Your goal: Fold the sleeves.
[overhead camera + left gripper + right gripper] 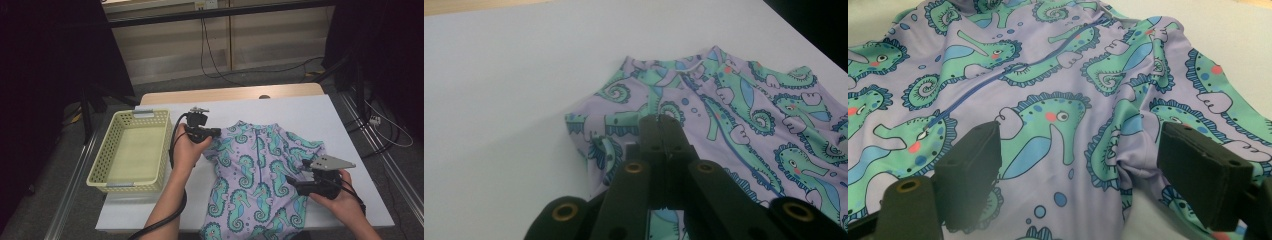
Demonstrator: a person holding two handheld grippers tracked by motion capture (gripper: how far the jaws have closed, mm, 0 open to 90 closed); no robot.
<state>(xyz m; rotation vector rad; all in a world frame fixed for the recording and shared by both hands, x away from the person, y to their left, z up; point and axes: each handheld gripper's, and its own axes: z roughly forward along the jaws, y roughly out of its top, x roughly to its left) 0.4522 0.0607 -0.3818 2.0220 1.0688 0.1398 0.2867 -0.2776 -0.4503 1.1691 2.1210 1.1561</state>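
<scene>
Here the seahorse-print garment (260, 175) is spread flat on the white table (310, 112) (beside a yellow basket (131, 150)); its sleeve is pinched by the left gripper (663, 131), while the right gripper (1075, 165) is held spread above it.

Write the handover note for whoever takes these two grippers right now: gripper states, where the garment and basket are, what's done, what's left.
Left gripper: shut on the sleeve edge of the seahorse-print garment, jaws closed together in the left gripper view.
Right gripper: open, jaws spread above the cloth near the other sleeve, nothing held.
Garment: spread flat on the white table, front zip up, lower part hanging past the near edge.
Yellow basket: on the table's left, empty.
Done: one sleeve gripped.
Left: probably close the right gripper on the cloth, fold, then move it to the basket.
</scene>
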